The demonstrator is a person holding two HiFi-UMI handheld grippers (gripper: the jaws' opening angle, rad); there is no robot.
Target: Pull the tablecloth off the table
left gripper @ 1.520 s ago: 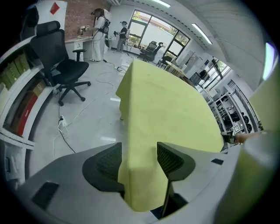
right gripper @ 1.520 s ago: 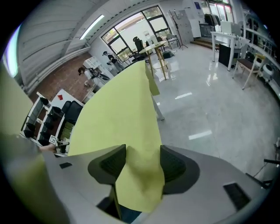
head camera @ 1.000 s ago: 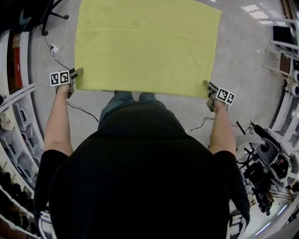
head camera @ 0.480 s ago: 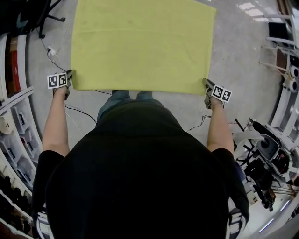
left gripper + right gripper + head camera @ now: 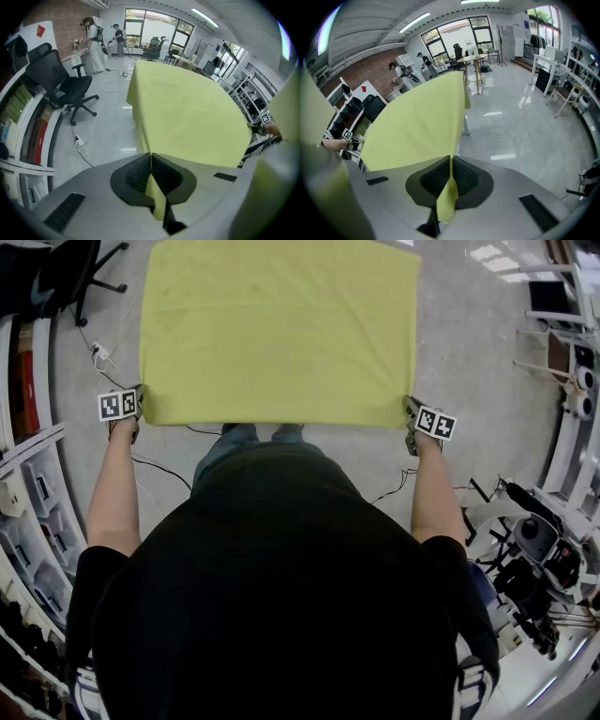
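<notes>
My tablecloth [image 5: 279,329] hides the tabletop, and much of its far edge runs off the top of the head view. My torso [image 5: 272,596] covers most of my legs [image 5: 246,439]; the distant people [image 5: 96,35] are too small to make out

Floor [image 5: 473,352] right of the tablecloth [image 5: 281,324] lies open as far as the racks [image 5: 577,381]. Left passage narrowed by shelving [image 5: 33,465], office chair [image 5: 61,86] and power strip [image 5: 78,140] with trailing cables.

A: Any text, numbers, brands?
B: None legible. Just black-and-white square markers [image 5: 120,405] on the left gripper [image 5: 140,400] at nine o'clock and the right gripper [image 5: 410,410] at three o'clock.
</notes>
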